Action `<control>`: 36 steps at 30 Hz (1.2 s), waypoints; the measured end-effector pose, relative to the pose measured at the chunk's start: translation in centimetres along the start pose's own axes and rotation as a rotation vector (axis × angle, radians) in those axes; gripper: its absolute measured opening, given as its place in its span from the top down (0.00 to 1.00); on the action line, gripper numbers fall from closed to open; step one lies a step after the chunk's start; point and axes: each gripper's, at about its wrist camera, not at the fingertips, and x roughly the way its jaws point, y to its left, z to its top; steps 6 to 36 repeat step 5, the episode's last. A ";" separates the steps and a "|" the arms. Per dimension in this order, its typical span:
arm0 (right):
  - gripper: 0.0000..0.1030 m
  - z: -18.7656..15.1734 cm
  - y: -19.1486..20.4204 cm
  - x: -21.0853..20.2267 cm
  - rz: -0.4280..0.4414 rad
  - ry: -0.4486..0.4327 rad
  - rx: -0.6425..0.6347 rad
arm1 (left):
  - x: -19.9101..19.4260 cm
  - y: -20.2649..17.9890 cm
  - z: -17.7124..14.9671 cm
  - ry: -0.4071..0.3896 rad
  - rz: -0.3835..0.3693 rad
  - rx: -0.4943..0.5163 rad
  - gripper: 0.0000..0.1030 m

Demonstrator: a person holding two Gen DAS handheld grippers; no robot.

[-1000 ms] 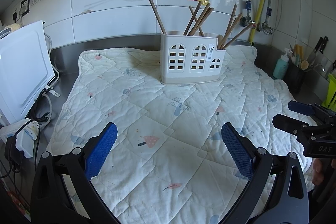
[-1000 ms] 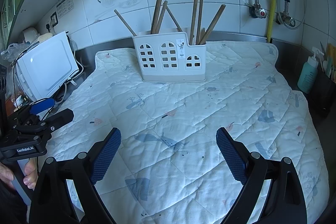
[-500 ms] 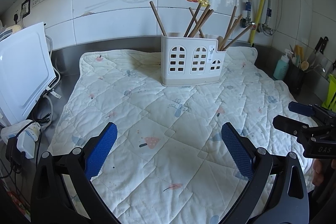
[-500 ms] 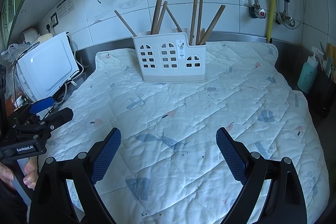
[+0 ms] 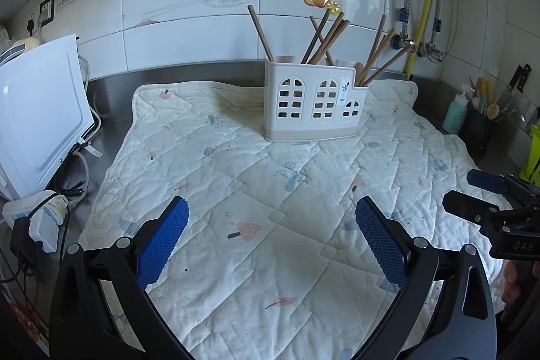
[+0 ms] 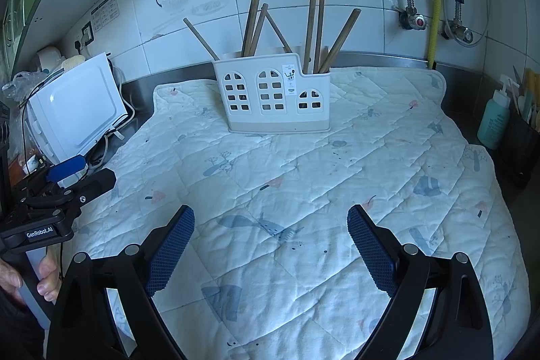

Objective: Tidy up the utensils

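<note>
Utensils all stood in the holder; task looked finished or nearly so.

Quilted white mat with pastel prints (image 6: 337,177) covered the steel counter and lay bare, no loose utensil on it in either view. White plastic utensil holder with arched window cut-outs (image 6: 273,97) stood at twelve o'clock, far side of the mat: one holder. Brown wooden sticks, chopsticks or utensil handles (image 6: 317,26), leaned out of its compartments; about eight showed in the right wrist view, the overlap making an exact count uncertain. Left gripper (image 5: 270,226) and right gripper (image 6: 270,233) hovered near six o'clock, well apart from the holder, each with blue pads spread wide and nothing between them. By my judgement nothing remained to collect, unless items lay out of view.
</note>
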 end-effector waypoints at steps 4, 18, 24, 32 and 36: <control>0.14 0.0 -0.1 -0.1 0.000 -0.001 0.000 | 0.0 -0.1 0.0 -0.001 -0.003 0.004 0.05; 0.14 0.0 -0.1 -0.1 0.000 -0.001 0.000 | 0.0 -0.2 0.0 -0.002 0.000 0.006 0.05; 0.14 0.0 -0.1 -0.1 0.000 -0.001 0.000 | 0.0 -0.2 0.0 -0.002 0.000 0.006 0.05; 0.14 0.0 -0.1 -0.1 0.000 -0.001 0.000 | 0.0 -0.2 0.0 -0.002 0.000 0.006 0.05; 0.14 0.0 -0.1 -0.1 0.000 -0.001 0.000 | 0.0 -0.2 0.0 -0.002 0.000 0.006 0.05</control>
